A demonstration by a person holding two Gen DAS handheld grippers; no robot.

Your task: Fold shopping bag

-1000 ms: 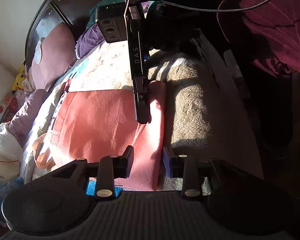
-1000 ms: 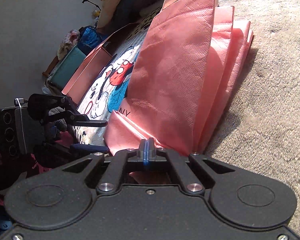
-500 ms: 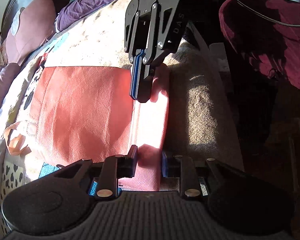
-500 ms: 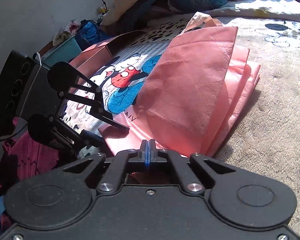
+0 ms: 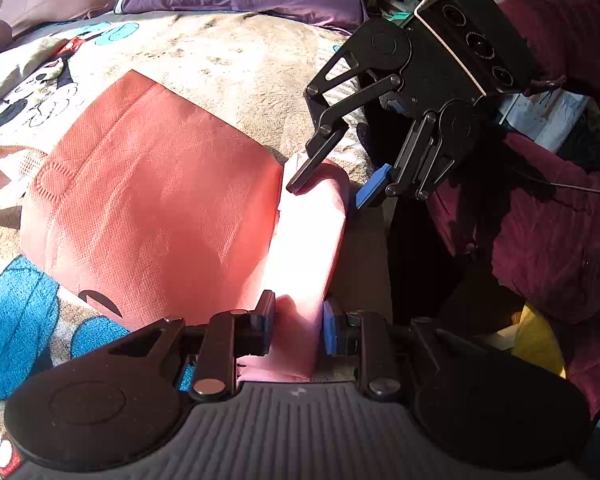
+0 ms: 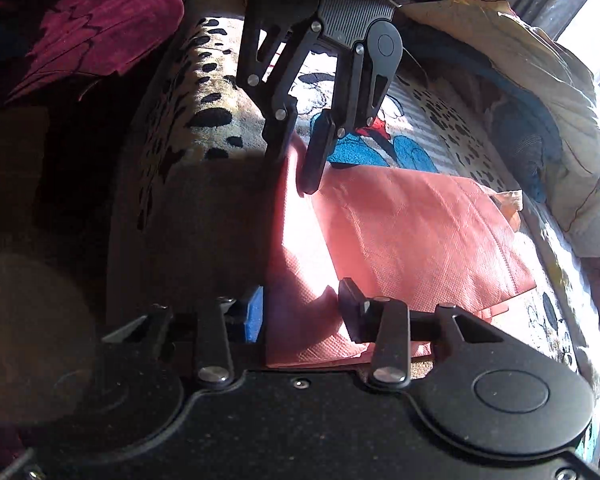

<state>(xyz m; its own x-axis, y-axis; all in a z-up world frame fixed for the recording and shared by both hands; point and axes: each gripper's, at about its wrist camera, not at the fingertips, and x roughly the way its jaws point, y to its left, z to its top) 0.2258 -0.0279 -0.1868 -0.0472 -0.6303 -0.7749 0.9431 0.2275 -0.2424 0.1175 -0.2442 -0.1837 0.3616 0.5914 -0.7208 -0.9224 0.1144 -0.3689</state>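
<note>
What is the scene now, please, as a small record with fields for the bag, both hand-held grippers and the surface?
bag: pink shopping bag, lying flat, its near edge raised in a fold
left hand-held gripper: open, fingers either side of the fold's end
right hand-held gripper: open, fingers either side of the fold's other end
surface: cartoon-print blanket on a bed
light: strong sun on the fold

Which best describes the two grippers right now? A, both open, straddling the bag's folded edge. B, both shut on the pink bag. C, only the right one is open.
A: the left gripper and right gripper both show gaps, with the pink shopping bag between their fingers.
</note>
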